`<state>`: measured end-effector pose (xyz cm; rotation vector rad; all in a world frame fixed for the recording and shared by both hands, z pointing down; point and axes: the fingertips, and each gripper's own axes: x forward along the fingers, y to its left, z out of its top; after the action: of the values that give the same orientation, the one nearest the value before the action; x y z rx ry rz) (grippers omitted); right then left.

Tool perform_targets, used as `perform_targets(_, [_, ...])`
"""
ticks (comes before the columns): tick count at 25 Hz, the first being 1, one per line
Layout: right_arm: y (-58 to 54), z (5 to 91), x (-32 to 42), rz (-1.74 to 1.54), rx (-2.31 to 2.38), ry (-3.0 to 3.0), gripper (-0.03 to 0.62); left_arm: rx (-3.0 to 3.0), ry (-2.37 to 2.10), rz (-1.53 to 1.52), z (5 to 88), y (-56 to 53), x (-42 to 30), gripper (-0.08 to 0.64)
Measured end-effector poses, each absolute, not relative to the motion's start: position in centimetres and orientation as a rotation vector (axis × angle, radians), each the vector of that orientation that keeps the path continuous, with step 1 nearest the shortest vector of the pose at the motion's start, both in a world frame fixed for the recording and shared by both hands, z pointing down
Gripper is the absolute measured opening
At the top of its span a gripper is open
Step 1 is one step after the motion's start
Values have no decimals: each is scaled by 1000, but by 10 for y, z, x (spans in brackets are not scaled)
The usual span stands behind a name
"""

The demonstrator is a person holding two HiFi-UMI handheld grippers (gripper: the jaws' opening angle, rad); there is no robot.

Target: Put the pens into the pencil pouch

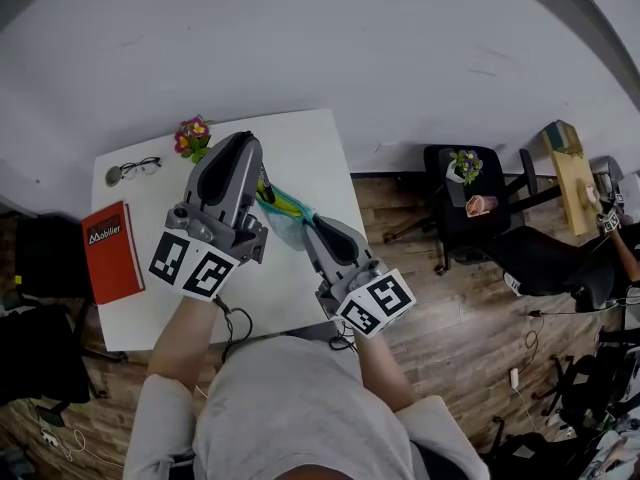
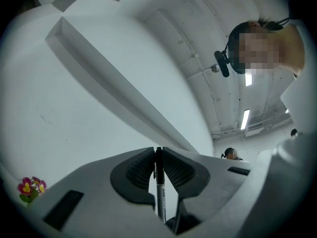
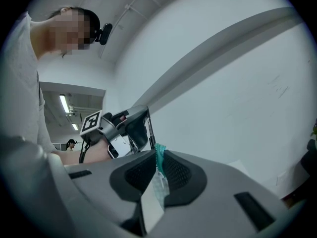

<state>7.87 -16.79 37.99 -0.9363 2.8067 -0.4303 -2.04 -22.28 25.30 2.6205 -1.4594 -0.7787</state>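
My left gripper (image 1: 262, 173) is raised over the white table (image 1: 300, 148) and shut on a black pen (image 2: 159, 182). The pen stands upright between the ribbed pads in the left gripper view, its tip end (image 1: 266, 190) hanging just above the pouch. My right gripper (image 1: 306, 230) is shut on the edge of the teal pencil pouch (image 1: 285, 211), holding it up beside the left gripper. In the right gripper view the teal fabric (image 3: 159, 163) is pinched between the pads, and the left gripper (image 3: 136, 128) with its pen shows close behind.
A red book (image 1: 110, 250) lies at the table's left edge, glasses (image 1: 138, 168) at the back left and a small flower pot (image 1: 192, 136) at the back. A black chair (image 1: 470, 198) with a plant stands to the right on the wooden floor.
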Motion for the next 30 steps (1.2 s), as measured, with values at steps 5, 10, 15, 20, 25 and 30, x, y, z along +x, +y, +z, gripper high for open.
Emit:
perform_targets(5, [-166, 372, 75, -411, -931, 2798, 60, 2593, -1430, -747, 269, -219, -17, 72])
perform_targets(10, [-166, 367, 71, -393, -923, 2796, 60, 2618, -1414, -698, 277, -216, -13, 72])
perform_targets(15, [-165, 362, 67, -375, -912, 2794, 60, 2633, -1374, -663, 279, -212, -12, 79])
perform_targets(20, [-164, 359, 62, -359, -904, 2807, 60, 2643, -1407, -640, 276, -208, -21, 98])
perform_targets(25, [-169, 359, 54, -345, -950, 2827, 60, 2638, -1570, -527, 278, -201, -43, 96])
perform_targets(30, [-170, 356, 35, -237, -1001, 2905, 60, 2579, -1708, -429, 288, -186, -75, 68])
